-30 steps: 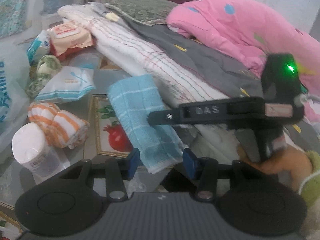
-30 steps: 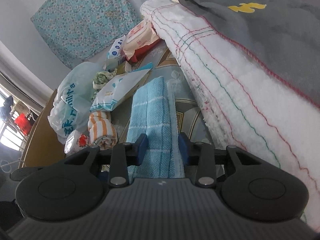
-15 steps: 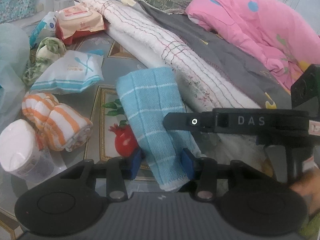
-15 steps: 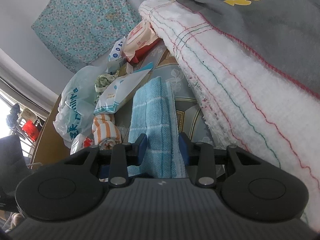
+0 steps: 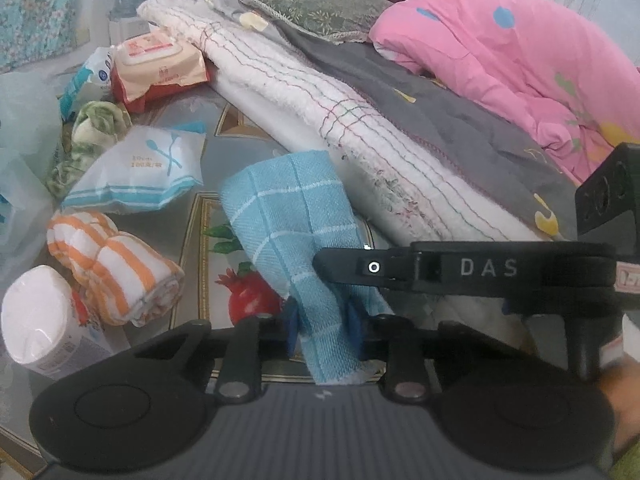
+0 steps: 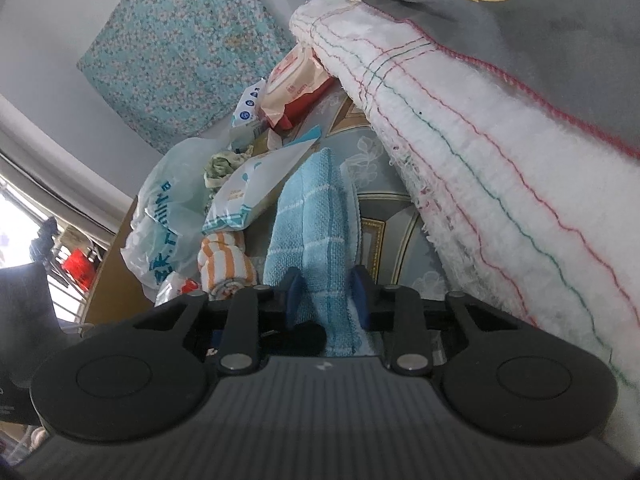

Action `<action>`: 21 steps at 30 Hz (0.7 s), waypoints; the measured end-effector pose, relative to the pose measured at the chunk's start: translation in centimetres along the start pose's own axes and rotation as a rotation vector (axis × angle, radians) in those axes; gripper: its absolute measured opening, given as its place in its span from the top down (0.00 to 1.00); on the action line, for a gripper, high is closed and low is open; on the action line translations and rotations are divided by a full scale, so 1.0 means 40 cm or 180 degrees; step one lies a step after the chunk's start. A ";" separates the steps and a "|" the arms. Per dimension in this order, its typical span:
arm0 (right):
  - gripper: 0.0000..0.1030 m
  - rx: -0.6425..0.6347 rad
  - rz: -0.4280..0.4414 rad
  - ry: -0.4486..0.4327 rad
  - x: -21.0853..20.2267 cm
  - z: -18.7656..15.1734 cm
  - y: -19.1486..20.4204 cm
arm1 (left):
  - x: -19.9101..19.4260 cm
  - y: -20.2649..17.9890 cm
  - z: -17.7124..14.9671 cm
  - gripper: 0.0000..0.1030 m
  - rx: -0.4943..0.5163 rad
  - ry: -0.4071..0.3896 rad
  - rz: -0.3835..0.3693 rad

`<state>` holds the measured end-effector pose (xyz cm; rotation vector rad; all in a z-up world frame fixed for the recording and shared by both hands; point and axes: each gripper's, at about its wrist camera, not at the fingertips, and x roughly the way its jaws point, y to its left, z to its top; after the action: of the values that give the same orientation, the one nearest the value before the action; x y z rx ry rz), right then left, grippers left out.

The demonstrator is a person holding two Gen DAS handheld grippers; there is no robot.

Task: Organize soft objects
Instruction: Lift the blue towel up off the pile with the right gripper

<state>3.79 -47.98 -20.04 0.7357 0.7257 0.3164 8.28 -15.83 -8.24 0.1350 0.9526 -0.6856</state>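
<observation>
Left wrist view: left gripper [image 5: 320, 322] pinches the woven blue towel [image 5: 288, 228] at its near edge; right gripper [image 6: 326, 294] is closing on it; fuzzy white blanket [image 5: 360, 140] crowds one side

Soft daylight, blown-out window at left, fisheye-bent edges, slight blur.

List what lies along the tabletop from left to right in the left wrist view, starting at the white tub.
white tub → orange-striped rolled towel → blue checked towel, pinched at its near end by the left gripper → white blanket with coloured stitching → grey cloth → pink quilt.
</observation>
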 end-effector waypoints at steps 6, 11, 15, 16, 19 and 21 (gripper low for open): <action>0.78 0.0061 0.0106 -0.0043 -0.017 -0.002 0.007 | -0.034 -0.005 0.000 0.77 0.0018 -0.0089 0.0001; 0.78 0.0056 0.0214 -0.0101 -0.032 0.002 0.031 | -0.073 -0.011 0.001 0.77 0.0048 -0.0213 0.0015; 0.78 0.0016 0.0282 -0.0145 -0.041 0.007 0.056 | -0.104 -0.012 0.002 0.77 0.0053 -0.0304 0.0032; 0.78 0.0006 0.0299 -0.0154 -0.043 0.007 0.061 | -0.113 -0.011 0.001 0.77 0.0049 -0.0332 0.0038; 0.78 -0.0042 0.0355 -0.0182 -0.048 0.013 0.086 | -0.140 -0.009 0.000 0.77 0.0046 -0.0418 0.0060; 0.78 -0.0077 0.0397 -0.0197 -0.051 0.017 0.103 | -0.158 -0.007 0.000 0.77 0.0036 -0.0474 0.0080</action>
<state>2.75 -46.43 -15.79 0.7660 0.6179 0.4135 5.67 -13.02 -3.23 0.1042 0.8032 -0.6685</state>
